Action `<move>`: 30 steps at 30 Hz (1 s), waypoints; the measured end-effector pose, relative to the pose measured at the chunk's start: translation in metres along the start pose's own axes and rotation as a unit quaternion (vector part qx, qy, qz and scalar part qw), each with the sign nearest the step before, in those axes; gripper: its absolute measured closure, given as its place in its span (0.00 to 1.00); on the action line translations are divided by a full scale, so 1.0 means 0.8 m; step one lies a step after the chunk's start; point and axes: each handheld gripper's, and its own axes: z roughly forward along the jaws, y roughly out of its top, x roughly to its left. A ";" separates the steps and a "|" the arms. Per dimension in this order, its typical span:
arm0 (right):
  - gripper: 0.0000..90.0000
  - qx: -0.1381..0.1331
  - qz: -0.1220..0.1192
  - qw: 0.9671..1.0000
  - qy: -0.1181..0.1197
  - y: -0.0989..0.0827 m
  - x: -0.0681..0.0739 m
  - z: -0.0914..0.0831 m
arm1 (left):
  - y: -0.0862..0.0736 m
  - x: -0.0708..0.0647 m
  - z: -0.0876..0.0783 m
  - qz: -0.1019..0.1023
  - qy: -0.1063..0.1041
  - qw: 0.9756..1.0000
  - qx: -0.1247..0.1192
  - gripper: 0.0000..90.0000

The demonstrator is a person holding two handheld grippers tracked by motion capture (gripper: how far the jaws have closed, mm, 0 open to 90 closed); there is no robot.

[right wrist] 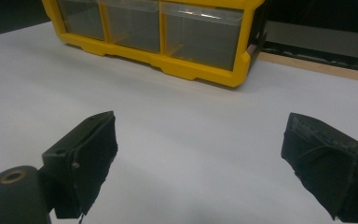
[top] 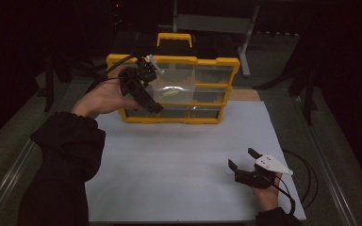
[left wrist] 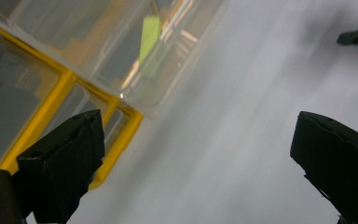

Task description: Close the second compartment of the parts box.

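While the person's left hand [top: 104, 96] held the left gripper [top: 147, 89] up against the front of the yellow drawer cabinet [top: 217, 63], its fingers stood spread wide with nothing between them. Seen from the left gripper view, a clear drawer [left wrist: 135, 60] pulled partway out of the cabinet lay beyond the left-hand finger [left wrist: 63, 165], and a yellow-green item [left wrist: 149, 37] rested inside that drawer, farther out past the fingertip. Whether the finger touched the drawer I could not tell; that view was blurred. The white table sheet [top: 179, 160] spread out between the two fingers.

The right gripper [top: 245, 164] sat low over the sheet, well apart from the cabinet, in the right hand [top: 266, 195], its grey three-cornered plate [top: 272, 164] on top. Its fingers [right wrist: 81, 161] were likewise spread and empty, and the cabinet's bottom row of clear drawers [right wrist: 200, 39] stood well ahead of the fingertips.
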 end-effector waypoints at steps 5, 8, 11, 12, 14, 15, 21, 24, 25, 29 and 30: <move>0.11 0.001 -0.002 1.000 -0.001 0.000 0.000 0.000 | -0.006 0.001 0.004 -0.006 -0.007 1.000 0.000 0.07; 0.11 0.000 0.000 1.000 -0.001 0.000 0.000 0.000 | -0.011 0.000 0.005 -0.008 -0.014 1.000 0.001 0.12; 0.11 0.000 0.000 1.000 -0.001 0.000 0.000 0.000 | -0.015 -0.001 0.005 -0.005 -0.018 1.000 0.003 0.17; 0.11 0.000 0.000 1.000 0.000 0.000 0.000 0.000 | -0.017 -0.002 0.005 -0.006 -0.016 1.000 0.004 0.19; 0.11 0.001 -0.001 1.000 -0.001 0.000 0.000 0.001 | -0.018 -0.002 0.006 -0.011 -0.013 1.000 0.002 0.22; 0.11 0.001 -0.001 1.000 -0.001 0.000 0.000 0.000 | -0.019 -0.002 0.006 -0.016 -0.018 1.000 -0.001 0.25; 0.11 0.001 -0.002 1.000 -0.001 0.000 0.001 0.001 | -0.026 -0.003 0.012 -0.018 -0.035 0.999 0.001 0.48; 0.11 0.001 -0.002 1.000 -0.001 0.000 0.001 0.001 | -0.028 -0.003 0.015 -0.018 -0.041 0.999 0.002 0.58; 0.11 0.001 -0.001 1.000 -0.001 0.000 0.001 0.001 | -0.028 -0.004 0.016 -0.022 -0.043 0.999 0.003 0.61; 0.11 0.002 -0.001 1.000 0.000 0.000 0.001 0.001 | -0.026 -0.007 0.019 -0.018 -0.042 0.999 -0.002 0.73; 0.11 0.002 -0.002 1.000 -0.001 0.000 0.001 0.001 | -0.025 -0.008 0.019 -0.013 -0.037 0.999 -0.004 0.76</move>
